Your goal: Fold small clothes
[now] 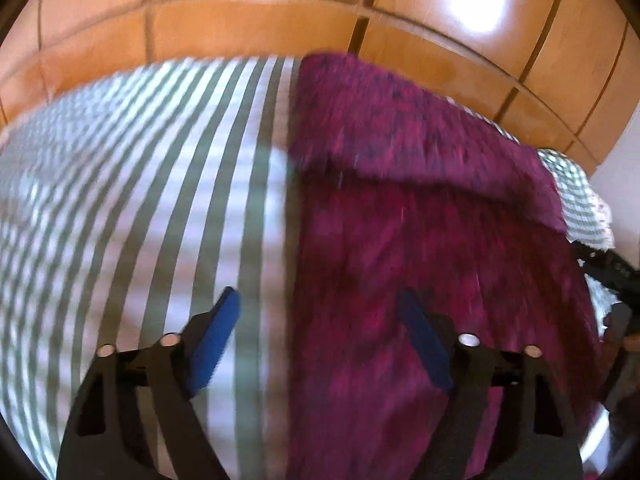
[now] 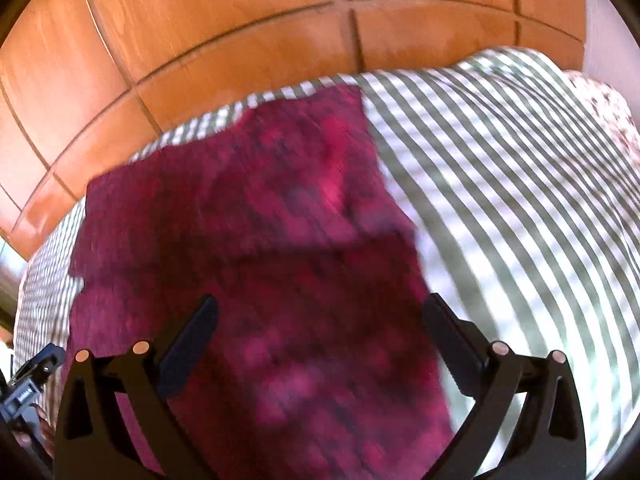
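Note:
A dark magenta mottled garment lies flat on a green-and-white striped bedcover, its far part folded over so a crosswise edge runs across it. My left gripper hovers open over the garment's left edge, one blue pad above the stripes, the other above the cloth. In the right wrist view the same garment fills the middle, and my right gripper stands open above its near right edge. Nothing is between either pair of fingers. Both views are motion-blurred.
Orange-brown wooden cabinet panels rise behind the bed. The striped cover stretches to the right. A floral patterned fabric lies at the far right. Part of the other gripper's body shows at the lower left of the right wrist view.

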The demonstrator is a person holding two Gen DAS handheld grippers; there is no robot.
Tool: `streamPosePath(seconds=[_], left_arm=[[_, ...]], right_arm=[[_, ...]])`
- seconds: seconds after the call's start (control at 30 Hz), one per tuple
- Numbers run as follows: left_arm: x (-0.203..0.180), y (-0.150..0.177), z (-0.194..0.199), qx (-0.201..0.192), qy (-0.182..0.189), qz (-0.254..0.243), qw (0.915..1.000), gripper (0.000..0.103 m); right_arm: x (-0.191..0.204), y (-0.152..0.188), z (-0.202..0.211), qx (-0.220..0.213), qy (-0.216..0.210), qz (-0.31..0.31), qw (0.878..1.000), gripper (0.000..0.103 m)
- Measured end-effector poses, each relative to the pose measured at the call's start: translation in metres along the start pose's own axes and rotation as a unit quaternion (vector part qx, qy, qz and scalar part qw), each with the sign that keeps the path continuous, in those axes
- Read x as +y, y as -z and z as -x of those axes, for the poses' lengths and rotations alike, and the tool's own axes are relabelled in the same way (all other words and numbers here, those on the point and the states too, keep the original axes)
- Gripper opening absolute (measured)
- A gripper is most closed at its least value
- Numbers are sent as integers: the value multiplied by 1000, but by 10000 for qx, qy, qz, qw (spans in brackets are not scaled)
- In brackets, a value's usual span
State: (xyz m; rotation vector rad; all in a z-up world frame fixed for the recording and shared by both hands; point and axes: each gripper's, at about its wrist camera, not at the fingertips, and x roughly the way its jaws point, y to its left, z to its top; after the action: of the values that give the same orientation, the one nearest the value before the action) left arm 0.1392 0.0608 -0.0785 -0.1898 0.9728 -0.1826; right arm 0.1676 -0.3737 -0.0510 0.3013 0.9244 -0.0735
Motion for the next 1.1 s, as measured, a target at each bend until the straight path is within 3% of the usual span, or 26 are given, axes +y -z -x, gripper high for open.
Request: streamPosePath(seconds=[0.13, 0.33, 0.47, 0.57, 0.6, 0.7, 0.93, 1.1], left_arm=[[19, 39, 21, 300, 319, 235, 9988, 63], [24, 82, 57, 646, 750, 35, 9951, 58], [19, 99, 66, 1008, 1030, -304, 9891, 45], [11, 111, 62, 1252, 1170, -403, 9844, 31], [9, 111, 62, 1247, 1159, -438, 9844, 25], [6, 106, 68, 1109, 1273, -503, 9844, 17], [23, 64, 89, 606, 2091, 128, 9759, 16], [26, 18, 87, 105, 2404, 526, 9692, 12]], right_arm=[[-22, 43, 19, 376, -146, -20, 9992, 101], [-33, 101, 56, 688, -321, 165, 9970, 101], [-35, 130, 73, 1101, -612, 218, 9918, 97], [-31, 151, 75, 1526, -732, 338, 9850, 70], [-28, 156, 76, 1609, -726, 444, 9833, 54], [-19, 151, 86, 1539, -923, 544, 9823, 29], [-11, 93, 119, 540, -1782, 49, 9825, 23], [-15, 48, 106, 132, -1880, -437, 9811, 23]])
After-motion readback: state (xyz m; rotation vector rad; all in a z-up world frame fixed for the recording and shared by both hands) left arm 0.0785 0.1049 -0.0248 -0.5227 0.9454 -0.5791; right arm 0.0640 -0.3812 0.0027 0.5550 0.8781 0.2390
